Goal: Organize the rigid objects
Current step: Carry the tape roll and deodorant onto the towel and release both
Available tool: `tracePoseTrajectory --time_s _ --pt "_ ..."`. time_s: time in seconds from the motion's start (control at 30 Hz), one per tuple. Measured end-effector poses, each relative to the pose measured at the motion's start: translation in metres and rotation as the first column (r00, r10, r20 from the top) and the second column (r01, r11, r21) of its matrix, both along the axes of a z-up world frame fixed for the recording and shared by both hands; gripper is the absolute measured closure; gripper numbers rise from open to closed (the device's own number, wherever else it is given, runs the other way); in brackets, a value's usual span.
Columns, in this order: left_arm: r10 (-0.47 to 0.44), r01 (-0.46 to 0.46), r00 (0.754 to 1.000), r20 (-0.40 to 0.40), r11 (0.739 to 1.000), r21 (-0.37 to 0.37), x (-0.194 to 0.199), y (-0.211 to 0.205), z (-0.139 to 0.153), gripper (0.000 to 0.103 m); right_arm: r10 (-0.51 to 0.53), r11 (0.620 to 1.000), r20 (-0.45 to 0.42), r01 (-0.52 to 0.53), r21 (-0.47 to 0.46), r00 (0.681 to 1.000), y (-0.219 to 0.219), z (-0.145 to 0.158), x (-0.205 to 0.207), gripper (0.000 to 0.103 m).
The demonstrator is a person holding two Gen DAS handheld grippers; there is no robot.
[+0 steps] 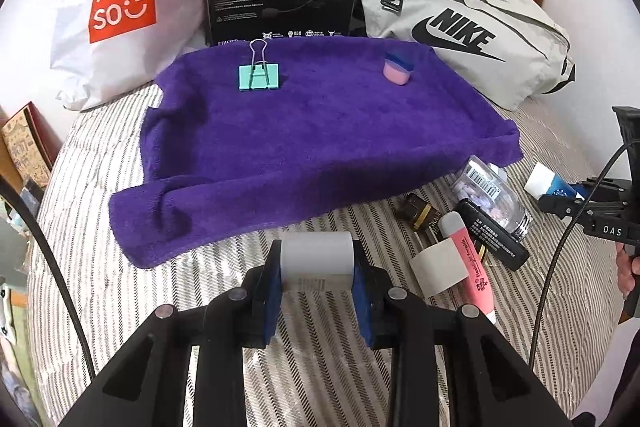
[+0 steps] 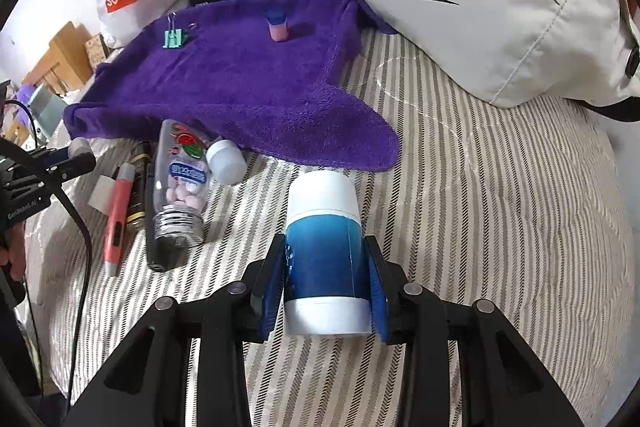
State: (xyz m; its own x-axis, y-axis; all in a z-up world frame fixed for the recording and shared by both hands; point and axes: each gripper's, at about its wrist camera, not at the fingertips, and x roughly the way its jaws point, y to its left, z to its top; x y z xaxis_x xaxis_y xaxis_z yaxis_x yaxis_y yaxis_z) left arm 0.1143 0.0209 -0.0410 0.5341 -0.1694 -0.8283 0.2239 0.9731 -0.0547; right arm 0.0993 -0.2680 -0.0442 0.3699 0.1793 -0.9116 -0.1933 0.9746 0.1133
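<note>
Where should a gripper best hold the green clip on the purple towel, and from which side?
Grip the green clip across its flat body, coming from above. It stands on the purple towel with one wire handle upright; the thin handle would probably slip between the fingers.

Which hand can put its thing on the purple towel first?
Probably the left. The left gripper already holds its grey roll right at the purple towel edge. The right gripper, holding the blue-and-white bottle, sits a bit further back.
</note>
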Motion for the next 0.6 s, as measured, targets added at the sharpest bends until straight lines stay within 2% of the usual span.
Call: tracePoseTrajectory --time_s 0.2,0.47,0.6 --pt "-0.009 0.009 1.0 -0.022 1.0 0.009 0.001 -0.006 -0.008 0.074 0.011 1.0 -0.019 -0.011 0.027 1.0 -0.001 -0.004 -0.002 0.066" --pt "-0.017 0.018 0.999 -0.027 1.0 0.007 0.0 -0.01 -0.008 0.074 0.06 0.996 -0.002 -0.06 -0.061 0.998 0.013 -0.009 -0.002 0.067" --pt "-0.012 0.012 1.0 -0.017 1.0 -0.006 -0.002 -0.005 0.0 0.074 0.049 0.998 -0.012 -0.049 -0.028 0.999 0.008 -0.006 0.0 0.067"
